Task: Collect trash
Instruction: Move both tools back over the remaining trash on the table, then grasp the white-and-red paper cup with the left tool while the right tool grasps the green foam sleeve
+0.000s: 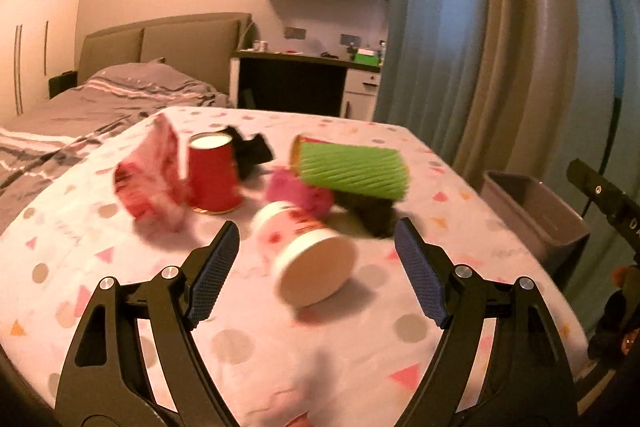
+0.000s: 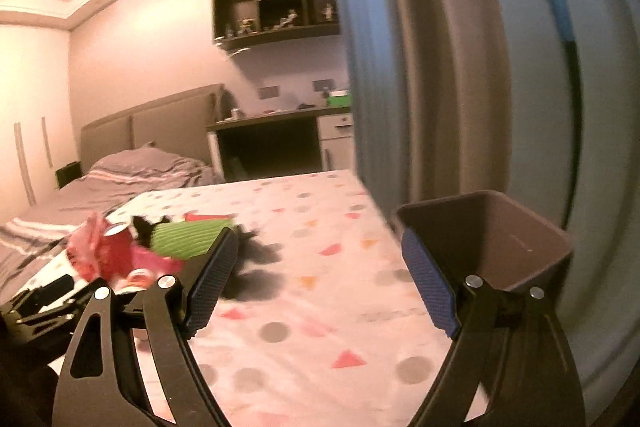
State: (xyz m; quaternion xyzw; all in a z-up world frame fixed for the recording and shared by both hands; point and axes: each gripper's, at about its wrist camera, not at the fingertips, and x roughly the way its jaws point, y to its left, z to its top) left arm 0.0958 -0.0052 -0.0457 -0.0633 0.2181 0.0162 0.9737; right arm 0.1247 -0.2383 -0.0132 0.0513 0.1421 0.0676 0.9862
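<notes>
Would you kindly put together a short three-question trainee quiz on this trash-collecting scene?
1. True or false: the green ribbed cup stands upright.
2. Which item lies nearest the left tool? A) red cup B) white-lidded pink container C) pink wrapper
3. Fill in: the bin stands off the table's ____ edge in the right wrist view.

Key: 1 false, it lies on its side. 2 B. 3 right. Both the left tool and the right tool are open, holding nothing.
</notes>
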